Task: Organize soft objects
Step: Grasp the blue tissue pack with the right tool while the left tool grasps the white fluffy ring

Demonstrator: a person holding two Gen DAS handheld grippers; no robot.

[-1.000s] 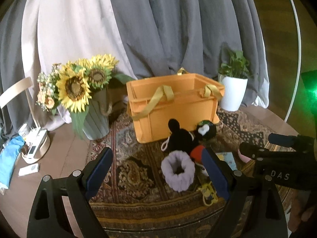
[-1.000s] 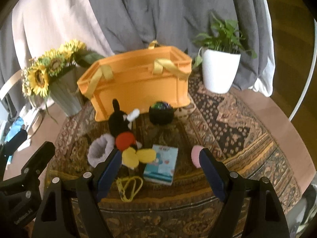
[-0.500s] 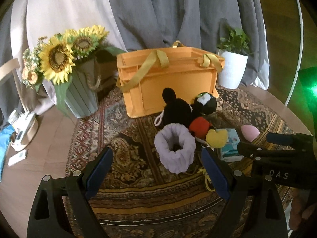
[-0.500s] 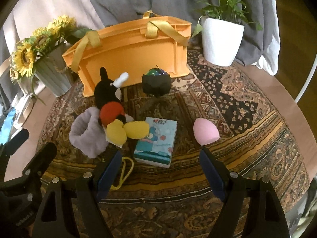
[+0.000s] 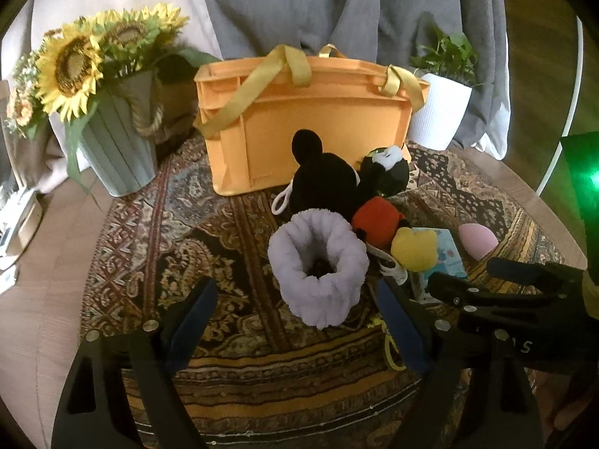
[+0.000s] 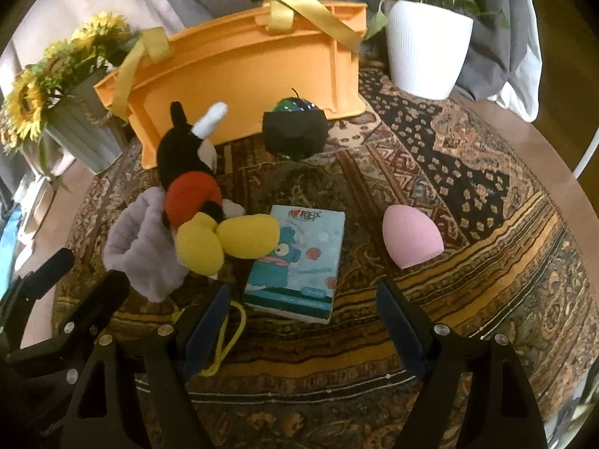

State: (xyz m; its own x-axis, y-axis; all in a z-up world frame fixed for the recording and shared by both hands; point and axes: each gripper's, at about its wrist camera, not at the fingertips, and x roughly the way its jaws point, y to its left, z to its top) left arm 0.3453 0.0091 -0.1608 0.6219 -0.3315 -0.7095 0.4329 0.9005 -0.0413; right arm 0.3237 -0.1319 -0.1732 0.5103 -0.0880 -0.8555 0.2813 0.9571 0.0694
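Observation:
A fluffy lilac ring [image 5: 318,265] stands on the patterned rug just ahead of my left gripper [image 5: 294,292]. Its jaws are closing, and the pads touch nothing. A black, red and yellow mouse plush [image 5: 329,183] leans on the ring. Behind them stands an orange crate [image 5: 307,142] with yellow straps. My right gripper [image 6: 301,292] is open over the near end of a blue tissue pack [image 6: 299,258]. A pink egg-shaped sponge [image 6: 411,239] lies to its right. A dark faceted ball [image 6: 294,131] sits in front of the crate [image 6: 243,75].
A grey pot of sunflowers [image 5: 116,149] stands left of the crate and a white plant pot [image 6: 426,41] to its right. A yellow cord [image 6: 224,336] lies by my right gripper's left finger. The rug [image 6: 468,194] covers a round table, with grey curtains behind.
Both grippers have sunk and tipped down toward the rug, so the soft things look nearer and larger. The left jaws stand slightly narrower than before.

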